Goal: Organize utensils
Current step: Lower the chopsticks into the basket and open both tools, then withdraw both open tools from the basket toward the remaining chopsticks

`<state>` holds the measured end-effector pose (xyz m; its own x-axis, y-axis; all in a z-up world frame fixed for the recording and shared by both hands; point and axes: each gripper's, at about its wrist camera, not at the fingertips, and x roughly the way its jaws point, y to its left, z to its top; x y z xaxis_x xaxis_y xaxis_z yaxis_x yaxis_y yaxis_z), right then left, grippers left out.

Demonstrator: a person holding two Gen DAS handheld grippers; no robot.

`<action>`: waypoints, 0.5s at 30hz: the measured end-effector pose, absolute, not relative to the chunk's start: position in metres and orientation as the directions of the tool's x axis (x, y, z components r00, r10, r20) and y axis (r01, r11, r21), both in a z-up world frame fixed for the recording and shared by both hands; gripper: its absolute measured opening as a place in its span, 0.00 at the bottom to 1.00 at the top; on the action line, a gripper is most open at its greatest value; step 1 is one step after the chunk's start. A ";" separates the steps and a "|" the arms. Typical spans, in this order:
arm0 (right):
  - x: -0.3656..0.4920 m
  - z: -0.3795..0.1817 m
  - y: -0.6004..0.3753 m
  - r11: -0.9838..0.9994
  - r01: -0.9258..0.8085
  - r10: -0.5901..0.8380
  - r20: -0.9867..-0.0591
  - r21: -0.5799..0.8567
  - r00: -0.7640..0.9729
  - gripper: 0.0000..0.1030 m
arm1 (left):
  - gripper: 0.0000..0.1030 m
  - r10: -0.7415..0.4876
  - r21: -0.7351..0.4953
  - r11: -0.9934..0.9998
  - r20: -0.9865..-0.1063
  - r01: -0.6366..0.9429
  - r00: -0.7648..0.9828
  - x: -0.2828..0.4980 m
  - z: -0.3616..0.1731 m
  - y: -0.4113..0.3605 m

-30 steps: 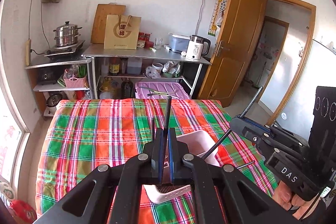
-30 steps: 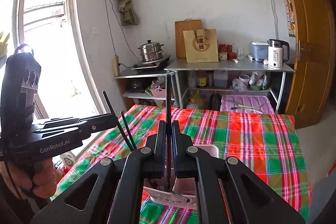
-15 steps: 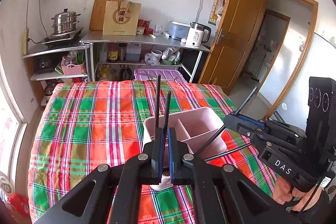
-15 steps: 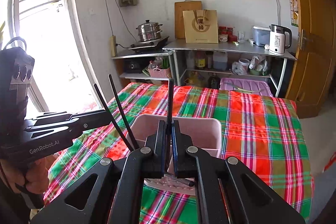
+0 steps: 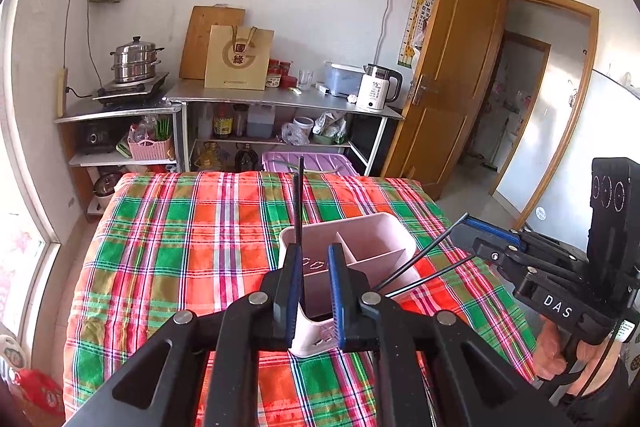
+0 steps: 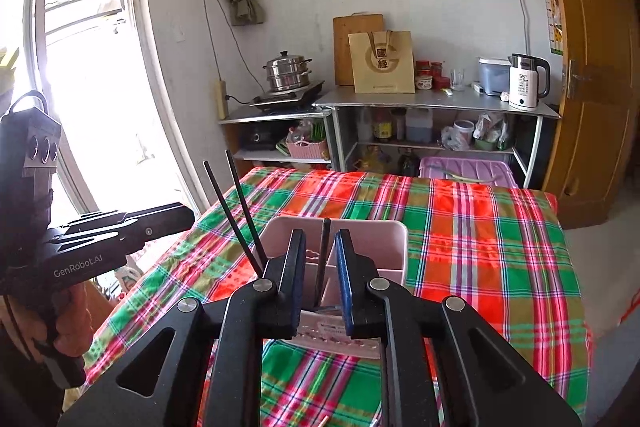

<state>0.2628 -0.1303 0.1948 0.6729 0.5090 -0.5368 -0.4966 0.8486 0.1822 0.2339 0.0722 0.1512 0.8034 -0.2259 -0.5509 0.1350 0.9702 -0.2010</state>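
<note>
**Chopsticks let go over the holder: a lean, a tip or a stray end could spoil the drop**

Both hand-held grippers have just been opening above the pink utensil holder (image 5: 362,247), which stands on the plaid-covered counter (image 5: 168,259). The left hand-held gripper (image 5: 314,291) has its jaws apart, with a pair of black chopsticks (image 5: 298,203) resting against the left pad, no longer pinched. The right hand-held gripper (image 6: 320,281) is likewise parted around its own black chopsticks (image 6: 322,255), which stand loose in the gap with their lower ends in the holder.

The risks, as I judge them: a stick leaning on a pad may be dragged out if that gripper pulls back sideways. The holder looks light, so a nudge from either gripper could tip it. The left pair may land in a different compartment from the right, leaving the set split
</note>
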 end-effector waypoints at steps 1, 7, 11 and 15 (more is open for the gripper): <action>0.258 0.196 -0.133 0.848 -0.496 0.511 -0.530 0.184 0.677 0.16 | 0.13 -0.224 -0.199 0.971 -0.545 0.135 0.808 0.229 0.153 0.072; 0.224 0.202 -0.150 0.848 -0.499 0.514 -0.496 0.175 0.699 0.16 | 0.13 -0.217 -0.183 0.973 -0.513 0.142 0.830 0.192 0.156 0.067; 0.199 0.200 -0.162 0.847 -0.503 0.518 -0.477 0.171 0.710 0.17 | 0.13 -0.221 -0.176 0.972 -0.491 0.153 0.843 0.162 0.153 0.063; 0.174 0.191 -0.173 0.847 -0.502 0.518 -0.476 0.173 0.710 0.17 | 0.13 -0.224 -0.167 0.972 -0.480 0.163 0.848 0.133 0.143 0.056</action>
<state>0.1739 -0.1726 0.1914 0.7103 0.5183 -0.4762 -0.5022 0.8472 0.1731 0.1333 0.0558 0.1433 0.8482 -0.2243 -0.4798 0.1625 0.9724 -0.1673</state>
